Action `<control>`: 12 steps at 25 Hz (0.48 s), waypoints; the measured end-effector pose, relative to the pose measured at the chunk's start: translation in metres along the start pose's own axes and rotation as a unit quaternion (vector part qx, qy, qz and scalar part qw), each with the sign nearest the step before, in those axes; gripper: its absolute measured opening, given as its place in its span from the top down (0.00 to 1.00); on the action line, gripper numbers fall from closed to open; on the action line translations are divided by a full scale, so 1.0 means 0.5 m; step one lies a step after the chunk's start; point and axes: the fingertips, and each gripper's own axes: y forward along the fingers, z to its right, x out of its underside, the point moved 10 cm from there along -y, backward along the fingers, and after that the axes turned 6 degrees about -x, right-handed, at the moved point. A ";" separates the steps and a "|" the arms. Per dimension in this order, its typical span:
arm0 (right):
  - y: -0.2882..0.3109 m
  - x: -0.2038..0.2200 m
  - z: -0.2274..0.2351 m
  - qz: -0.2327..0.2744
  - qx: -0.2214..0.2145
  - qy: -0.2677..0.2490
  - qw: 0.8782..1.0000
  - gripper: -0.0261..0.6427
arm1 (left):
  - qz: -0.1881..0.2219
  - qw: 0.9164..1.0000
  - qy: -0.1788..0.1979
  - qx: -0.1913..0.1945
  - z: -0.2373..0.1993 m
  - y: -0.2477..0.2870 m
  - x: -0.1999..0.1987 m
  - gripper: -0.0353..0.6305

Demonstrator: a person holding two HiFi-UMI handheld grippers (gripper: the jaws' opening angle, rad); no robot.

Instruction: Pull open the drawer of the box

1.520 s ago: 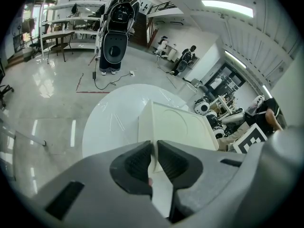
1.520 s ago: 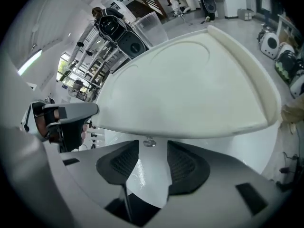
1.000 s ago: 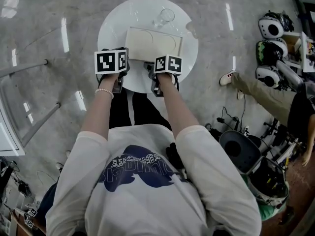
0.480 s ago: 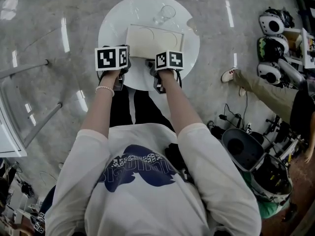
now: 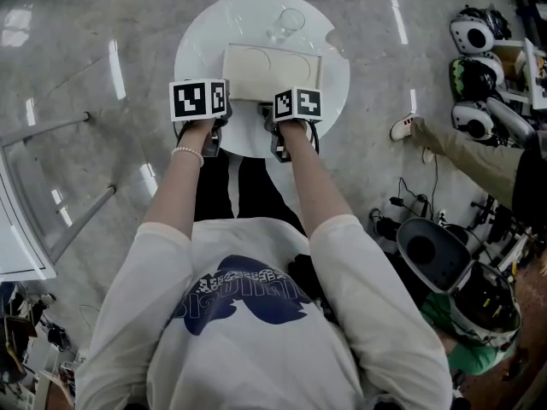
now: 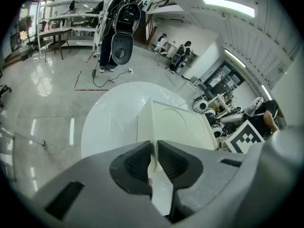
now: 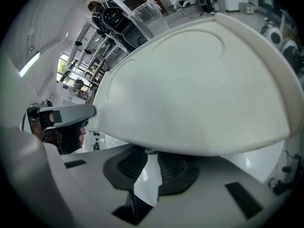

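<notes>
A cream box point(image 5: 272, 73) stands on the round white desk point(image 5: 205, 41), a little toward the side where the person stands. A clear glass point(image 5: 286, 26) is just behind the box, near the far rim of the desk.

The person holds both grippers against the near side of the box, one at each front corner. The left gripper point(image 6: 154, 146) is closed on the near left corner of the box: the thin cream edge runs between its two dark pads point(image 6: 137, 163), and both pads press on it.

The right gripper point(image 7: 148, 158) points at the lower front edge of the box from below. Its jaws have just been closing, and now they stand close together. A small pull point(image 7: 150, 150) under that edge is between the tips, and they seem to pinch it. From here I cannot tell if the drawer has come out at all.
</notes>
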 end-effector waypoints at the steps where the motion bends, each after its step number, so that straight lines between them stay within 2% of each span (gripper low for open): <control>1: 0.000 0.001 0.001 0.002 -0.002 0.004 1.000 0.87 | -0.001 1.000 -0.001 0.000 0.000 0.000 0.000 0.87; 12: -0.002 0.020 0.004 0.013 -0.011 0.018 1.000 0.87 | -0.008 1.000 -0.005 -0.001 0.000 0.005 -0.003 0.87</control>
